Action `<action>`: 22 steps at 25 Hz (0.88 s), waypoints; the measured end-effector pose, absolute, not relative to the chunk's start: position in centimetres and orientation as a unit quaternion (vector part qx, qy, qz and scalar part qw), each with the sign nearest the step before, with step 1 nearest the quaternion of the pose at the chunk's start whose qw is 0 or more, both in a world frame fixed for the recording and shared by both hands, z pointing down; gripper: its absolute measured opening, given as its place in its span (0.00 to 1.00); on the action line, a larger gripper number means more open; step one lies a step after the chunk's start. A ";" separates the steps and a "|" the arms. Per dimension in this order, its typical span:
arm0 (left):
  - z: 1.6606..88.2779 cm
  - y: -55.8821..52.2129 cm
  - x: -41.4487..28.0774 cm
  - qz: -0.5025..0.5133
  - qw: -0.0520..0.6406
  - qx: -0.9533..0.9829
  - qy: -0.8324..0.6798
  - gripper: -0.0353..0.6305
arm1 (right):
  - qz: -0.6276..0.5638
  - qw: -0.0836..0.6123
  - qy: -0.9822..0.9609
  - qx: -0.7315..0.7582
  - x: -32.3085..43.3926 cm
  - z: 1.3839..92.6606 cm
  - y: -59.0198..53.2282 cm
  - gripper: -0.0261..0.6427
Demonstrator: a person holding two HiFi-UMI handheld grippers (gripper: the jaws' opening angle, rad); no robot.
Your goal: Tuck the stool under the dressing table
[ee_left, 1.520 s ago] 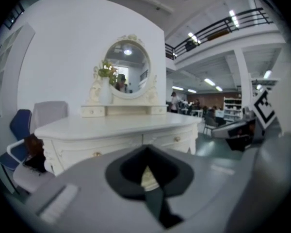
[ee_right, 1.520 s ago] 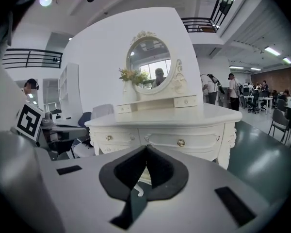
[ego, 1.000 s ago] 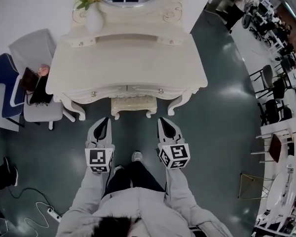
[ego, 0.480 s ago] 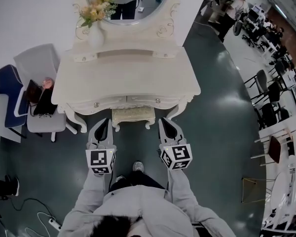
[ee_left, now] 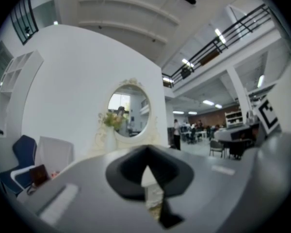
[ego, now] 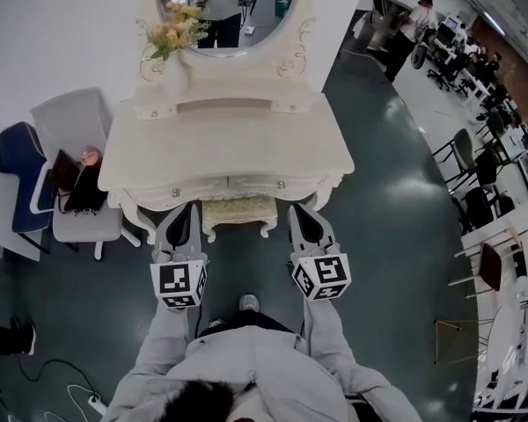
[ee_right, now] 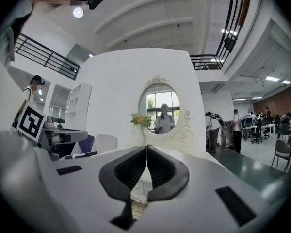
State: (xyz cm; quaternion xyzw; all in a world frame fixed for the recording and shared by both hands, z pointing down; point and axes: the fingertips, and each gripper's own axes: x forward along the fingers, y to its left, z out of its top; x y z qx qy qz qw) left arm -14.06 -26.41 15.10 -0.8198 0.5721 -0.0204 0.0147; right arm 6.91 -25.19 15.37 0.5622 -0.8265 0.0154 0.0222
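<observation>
The cream stool (ego: 238,211) stands tucked under the front of the white dressing table (ego: 229,148), only its near edge and two legs showing. My left gripper (ego: 179,214) hangs shut and empty just left of the stool, its tip over the table's front edge. My right gripper (ego: 304,211) is shut and empty to the stool's right. In the left gripper view the jaws (ee_left: 146,152) meet before the oval mirror (ee_left: 128,109). In the right gripper view the shut gripper (ee_right: 146,148) points at the mirror (ee_right: 159,109) and the flower vase (ee_right: 138,125).
A vase of flowers (ego: 173,55) stands at the table's back left, below the oval mirror (ego: 229,7). A grey chair (ego: 75,174) and a blue chair (ego: 19,174) sit left of the table. Chairs and desks (ego: 488,200) line the right side, with people in the distance (ego: 418,20).
Both grippers have risen and now overlap the table's front edge beside the stool. The head view has shifted, showing more of the mirror. Jaws stay shut.
</observation>
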 end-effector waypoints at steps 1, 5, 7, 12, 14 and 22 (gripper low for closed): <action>14.6 -26.3 -14.2 -0.015 0.017 -0.819 0.573 0.07 | 0.012 0.018 -0.827 0.562 6.9 15.0 -25.1 0.02; 12.9 -25.5 -14.6 0.000 0.028 -0.817 0.576 0.07 | 0.002 -0.001 -0.828 0.561 6.8 13.6 -24.4 0.02; 12.3 -25.1 -14.8 0.005 0.033 -0.815 0.578 0.07 | -0.003 -0.006 -0.827 0.562 6.8 13.1 -24.0 0.02; 11.2 -24.1 -15.4 0.012 0.044 -0.812 0.582 0.07 | -0.018 -0.009 -0.825 0.565 6.6 12.0 -23.1 0.02; 11.0 -23.6 -15.6 0.015 0.047 -0.811 0.584 0.07 | -0.023 -0.009 -0.824 0.566 6.5 11.8 -22.6 0.02; 10.3 -21.7 -16.2 0.027 0.048 -0.811 0.582 0.07 | -0.030 -0.009 -0.826 0.563 5.2 11.0 -20.8 0.02</action>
